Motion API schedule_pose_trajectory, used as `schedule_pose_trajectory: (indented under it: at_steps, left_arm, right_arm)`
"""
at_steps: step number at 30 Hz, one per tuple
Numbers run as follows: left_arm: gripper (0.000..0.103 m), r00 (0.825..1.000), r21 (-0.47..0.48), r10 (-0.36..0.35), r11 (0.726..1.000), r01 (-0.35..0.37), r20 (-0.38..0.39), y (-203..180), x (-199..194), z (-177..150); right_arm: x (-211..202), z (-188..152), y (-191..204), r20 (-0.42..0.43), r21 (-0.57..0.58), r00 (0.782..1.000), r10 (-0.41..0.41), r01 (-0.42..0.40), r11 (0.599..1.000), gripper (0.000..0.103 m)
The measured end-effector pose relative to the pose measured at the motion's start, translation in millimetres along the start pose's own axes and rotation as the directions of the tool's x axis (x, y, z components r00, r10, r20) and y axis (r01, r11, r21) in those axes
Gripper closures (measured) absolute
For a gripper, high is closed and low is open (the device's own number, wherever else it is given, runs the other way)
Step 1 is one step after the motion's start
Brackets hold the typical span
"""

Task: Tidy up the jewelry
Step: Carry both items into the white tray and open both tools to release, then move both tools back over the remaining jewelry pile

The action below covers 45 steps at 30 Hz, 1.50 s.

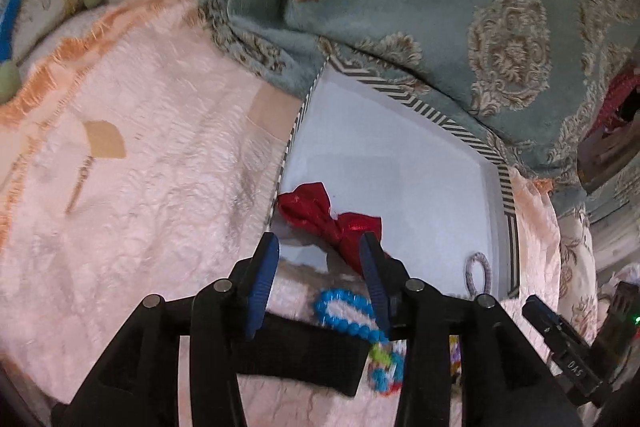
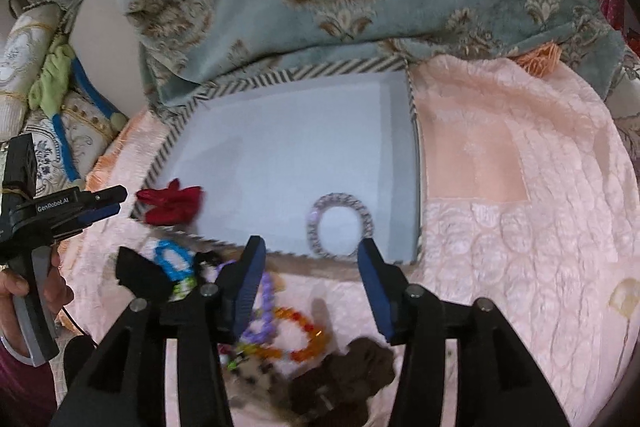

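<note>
Pink bedspread (image 2: 520,187); striped-rim tray (image 2: 400,65), bead bracelets (image 2: 298,337) on it

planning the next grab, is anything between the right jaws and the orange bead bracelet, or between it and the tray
Nothing visible blocks it. The right gripper is open above the orange bead bracelet, which lies on the pink cloth touching a purple bracelet. Only the tray's low near rim lies between; inside are a silver ring-shaped bracelet and a red bow.
</note>
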<state>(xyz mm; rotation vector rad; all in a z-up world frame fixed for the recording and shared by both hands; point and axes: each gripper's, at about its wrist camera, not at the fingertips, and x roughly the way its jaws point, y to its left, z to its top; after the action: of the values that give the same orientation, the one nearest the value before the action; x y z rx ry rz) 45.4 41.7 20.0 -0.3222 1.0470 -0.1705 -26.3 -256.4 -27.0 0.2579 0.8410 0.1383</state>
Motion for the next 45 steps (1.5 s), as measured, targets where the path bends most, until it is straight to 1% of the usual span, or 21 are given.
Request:
schedule_pose_trajectory:
  at_steps: [3, 7, 12, 19, 25, 28, 31, 35, 45]
  left_arm:
    - [0.077, 1.0, 0.03, 0.008, 1.0, -0.009, 0.03, -2.0, -16.1, -11.6]
    - [0.077, 0.996, 0.079, 0.036, 0.996, -0.042, 0.084, -5.9, -37.5, -30.5]
    - [0.077, 0.989, 0.129, 0.067, 0.988, -0.085, 0.132, -12.0, -56.5, -54.7]
    - [0.077, 0.985, 0.158, 0.057, 0.984, -0.083, 0.165, -19.5, -76.1, -78.1]
    - [0.077, 0.978, 0.174, 0.066, 0.979, -0.102, 0.199, -23.7, -88.2, -90.0]
    - [0.077, 0.972, 0.19, 0.079, 0.974, -0.122, 0.219, -27.2, -93.8, -94.8]
    - [0.077, 0.97, 0.2, 0.075, 0.972, -0.122, 0.23, -29.0, -98.3, -97.8]
    - [0.077, 0.968, 0.207, 0.075, 0.97, -0.126, 0.241, -31.0, -103.1, -100.7]
    - [0.077, 0.96, 0.225, 0.081, 0.964, -0.144, 0.27, -35.3, -109.6, -107.3]
  right_arm:
    - [-12.1, -7.1, 6.9, 0.014, -0.003, 1.0, -0.005, 0.005, 1.0, 0.047]
    - [-29.7, -19.8, 18.5, 0.031, -0.012, 1.0, -0.002, 0.002, 1.0, 0.047]
    - [-52.4, -34.5, 31.0, 0.062, -0.034, 0.998, -0.023, 0.026, 0.999, 0.047]
    - [-78.1, -48.5, 45.9, 0.099, -0.067, 0.994, -0.041, 0.048, 0.997, 0.046]
    - [-93.2, -57.5, 54.0, 0.12, -0.08, 0.992, -0.042, 0.052, 0.995, 0.045]
    - [-97.8, -61.1, 56.3, 0.125, -0.078, 0.991, -0.04, 0.05, 0.996, 0.044]
    - [-101.4, -63.8, 58.1, 0.13, -0.079, 0.991, -0.04, 0.051, 0.996, 0.043]
    - [-104.2, -65.2, 60.9, 0.134, -0.088, 0.99, -0.049, 0.061, 0.994, 0.041]
    - [-106.3, -68.2, 60.8, 0.123, -0.088, 0.991, -0.044, 0.055, 0.995, 0.041]
